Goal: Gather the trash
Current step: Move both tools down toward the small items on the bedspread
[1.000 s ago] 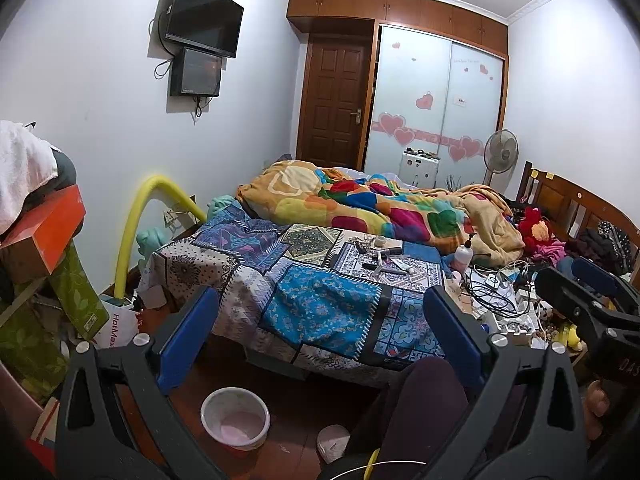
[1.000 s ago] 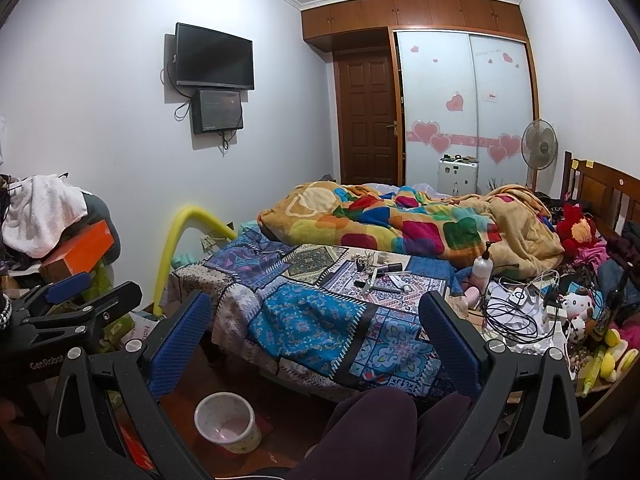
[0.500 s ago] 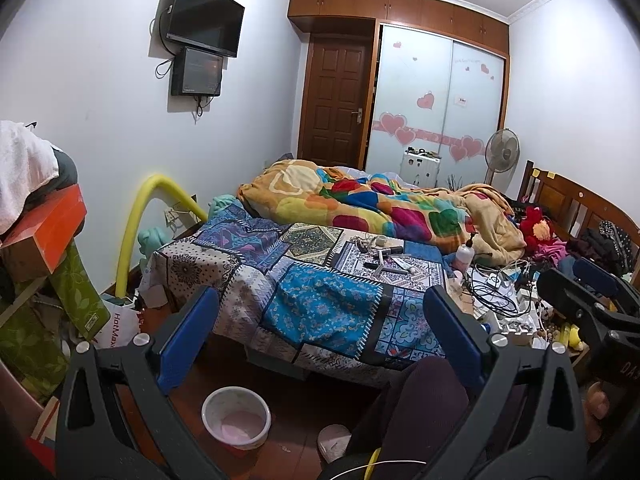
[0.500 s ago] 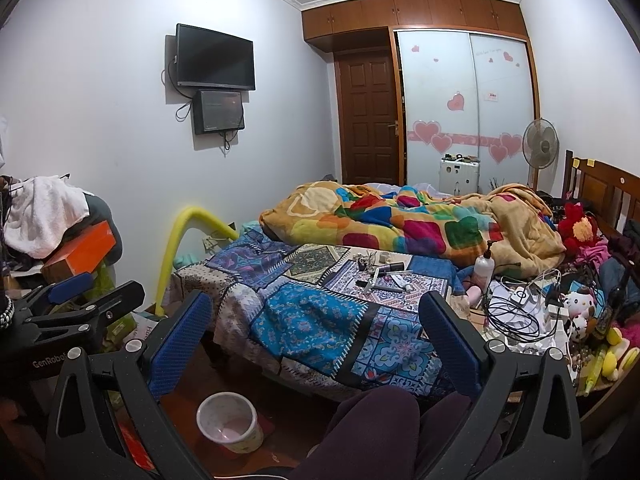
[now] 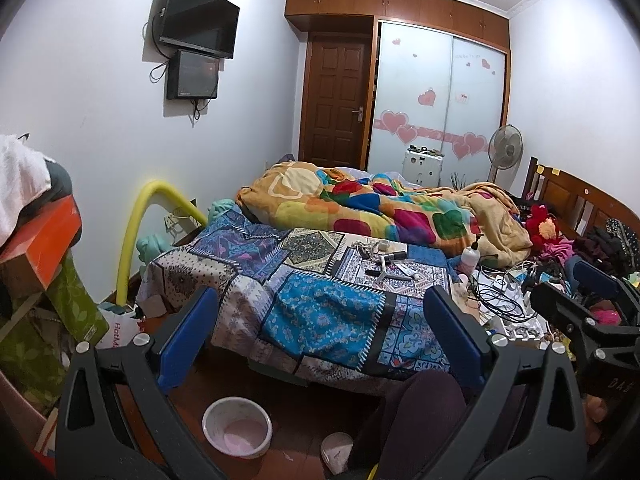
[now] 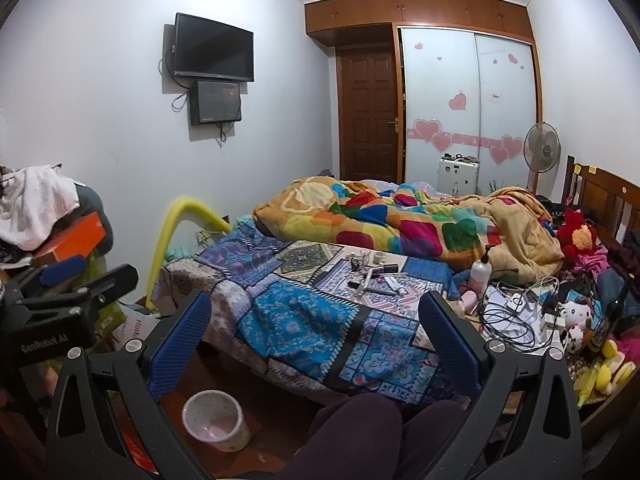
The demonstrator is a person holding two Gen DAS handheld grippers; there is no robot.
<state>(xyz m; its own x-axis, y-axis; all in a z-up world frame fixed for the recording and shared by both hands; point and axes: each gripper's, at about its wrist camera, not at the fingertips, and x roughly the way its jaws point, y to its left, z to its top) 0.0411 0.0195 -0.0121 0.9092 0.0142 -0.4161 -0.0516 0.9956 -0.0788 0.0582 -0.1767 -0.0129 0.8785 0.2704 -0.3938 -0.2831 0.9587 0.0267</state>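
Both grippers hover above the floor in front of a bed [image 5: 320, 312] covered with a patchwork blue cloth. My left gripper [image 5: 320, 328] is open and holds nothing; it also shows at the left edge of the right wrist view as a black body [image 6: 72, 292]. My right gripper [image 6: 316, 328] is open and empty too. Small loose items [image 5: 384, 264] lie scattered on the cloth, seen again in the right wrist view [image 6: 376, 276]. A pale pink round bin [image 5: 237, 426] stands on the brown floor below the bed's edge [image 6: 214, 420]. A crumpled white scrap [image 5: 336, 446] lies beside it.
A person's knees in dark trousers [image 6: 360, 432] fill the bottom centre. Piled boxes and cloth [image 5: 36, 248] crowd the left. Cables, a bottle [image 6: 480, 274] and soft toys [image 6: 576, 320] clutter the right. A yellow foam tube [image 5: 140, 232] arches by the wall.
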